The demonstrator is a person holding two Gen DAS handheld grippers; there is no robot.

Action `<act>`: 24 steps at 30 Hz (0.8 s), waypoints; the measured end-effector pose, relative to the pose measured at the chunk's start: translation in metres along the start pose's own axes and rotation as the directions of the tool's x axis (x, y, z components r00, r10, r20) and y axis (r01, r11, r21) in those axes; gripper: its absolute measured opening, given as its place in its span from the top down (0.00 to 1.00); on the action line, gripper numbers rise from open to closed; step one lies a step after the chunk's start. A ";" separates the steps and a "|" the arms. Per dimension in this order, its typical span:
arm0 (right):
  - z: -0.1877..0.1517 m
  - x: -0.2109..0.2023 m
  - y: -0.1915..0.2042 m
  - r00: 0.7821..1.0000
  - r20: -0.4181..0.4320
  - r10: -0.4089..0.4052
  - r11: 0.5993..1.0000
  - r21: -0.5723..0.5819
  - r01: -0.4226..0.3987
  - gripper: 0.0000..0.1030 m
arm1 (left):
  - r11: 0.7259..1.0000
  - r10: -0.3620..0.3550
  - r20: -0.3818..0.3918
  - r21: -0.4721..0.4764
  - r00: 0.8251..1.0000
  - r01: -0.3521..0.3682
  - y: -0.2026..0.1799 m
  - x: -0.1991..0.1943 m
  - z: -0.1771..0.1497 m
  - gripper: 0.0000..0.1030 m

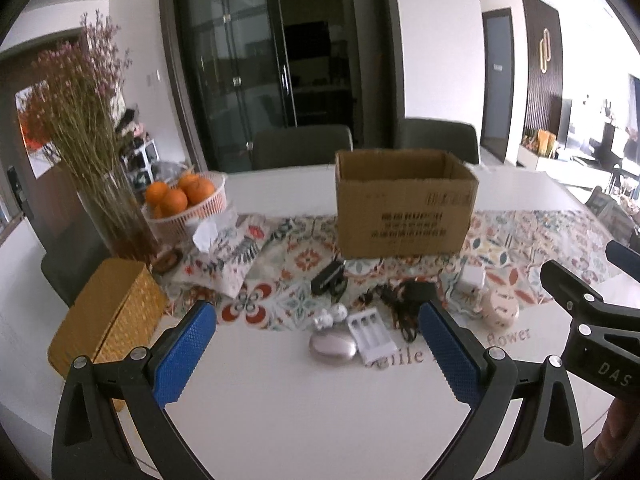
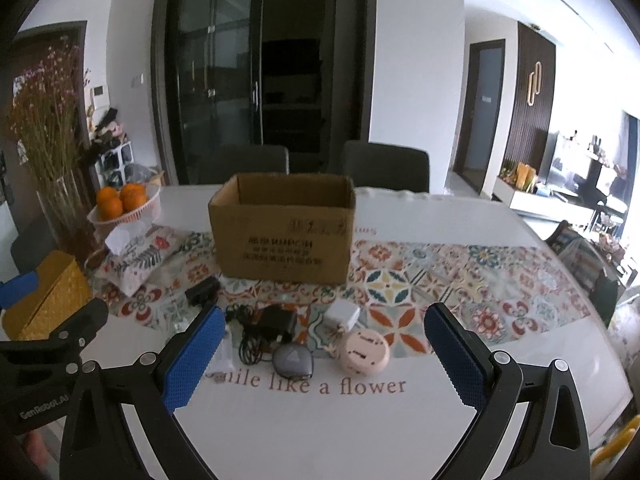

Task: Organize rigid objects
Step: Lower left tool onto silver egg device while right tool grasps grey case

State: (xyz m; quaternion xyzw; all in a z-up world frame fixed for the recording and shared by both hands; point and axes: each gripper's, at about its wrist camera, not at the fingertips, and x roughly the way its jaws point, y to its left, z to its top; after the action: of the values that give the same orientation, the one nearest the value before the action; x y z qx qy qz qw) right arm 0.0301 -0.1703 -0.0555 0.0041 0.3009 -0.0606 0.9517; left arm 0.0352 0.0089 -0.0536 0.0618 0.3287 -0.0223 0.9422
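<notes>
Bench (image 2: 400,420): white, glossy, rounded rim, printed lettering near the near edge; patterned tile-print runner (image 2: 460,276) across its middle. Room: dark glazed doors behind, two grey chairs at the far edge.
Cardboard box (image 2: 282,228): corrugated, open top, long axis parallel to the far edge, standing on the runner mid-bench.
Woven yellow box (image 1: 108,312): near the left edge. Glass vase of dried flowers (image 1: 84,128) and a white basket of oranges (image 1: 184,200) toward the far left corner.
Small items lie in front of the cardboard box, near the near edge: pink round case (image 2: 365,350), grey rounded device (image 2: 293,360), black adapter with tangled cord (image 2: 272,322), white cube charger (image 2: 342,314), white battery charger (image 1: 370,334) with slots pointing at the cardboard box, silver oval case (image 1: 332,347).
Left tool (image 1: 316,356): blue textured pads spread wide, nothing held, above the near edge.
Right tool (image 2: 320,358): likewise spread wide, nothing held.
</notes>
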 end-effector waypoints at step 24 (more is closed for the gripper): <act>-0.045 0.098 0.029 0.969 -0.246 0.031 0.999 -0.001 -0.033 0.11 | 0.994 -0.055 -0.171 0.085 0.984 0.070 0.007 0.094 -0.029 0.02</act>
State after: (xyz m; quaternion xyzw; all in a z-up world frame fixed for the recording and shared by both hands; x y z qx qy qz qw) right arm 0.0870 -0.1502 -0.1491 0.0142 0.4164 -0.0435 0.9080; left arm 0.0919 0.0196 -0.1341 0.0958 0.4077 -0.0615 0.9060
